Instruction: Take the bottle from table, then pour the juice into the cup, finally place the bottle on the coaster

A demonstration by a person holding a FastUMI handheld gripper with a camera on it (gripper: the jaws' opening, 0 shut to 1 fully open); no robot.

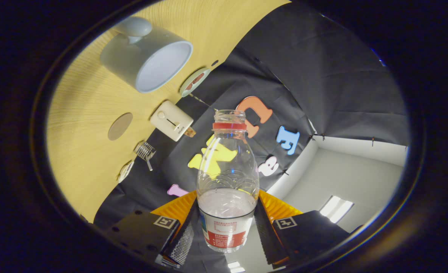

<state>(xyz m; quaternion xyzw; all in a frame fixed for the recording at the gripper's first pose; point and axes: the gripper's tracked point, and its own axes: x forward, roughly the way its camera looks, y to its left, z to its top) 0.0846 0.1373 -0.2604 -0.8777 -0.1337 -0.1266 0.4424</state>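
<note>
Between the tongs (pixel 227 223) sits the gripped bottle (pixel 227 178), cup (pixel 148 57) and toaster (pixel 171 120) beyond.

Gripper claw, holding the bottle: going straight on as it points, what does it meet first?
Probably the black cloth wall; nothing else shows ahead of the bottle in the claw. Depth is unclear.

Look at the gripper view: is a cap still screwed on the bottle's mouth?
No: the bottle, held in the gripper, has an open mouth, bare above its red ring.

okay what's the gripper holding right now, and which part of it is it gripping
The gripper is shut on the clear plastic bottle with a red neck ring, its fingers pressing either side of the labelled lower body. The bottle is uncapped.
</note>
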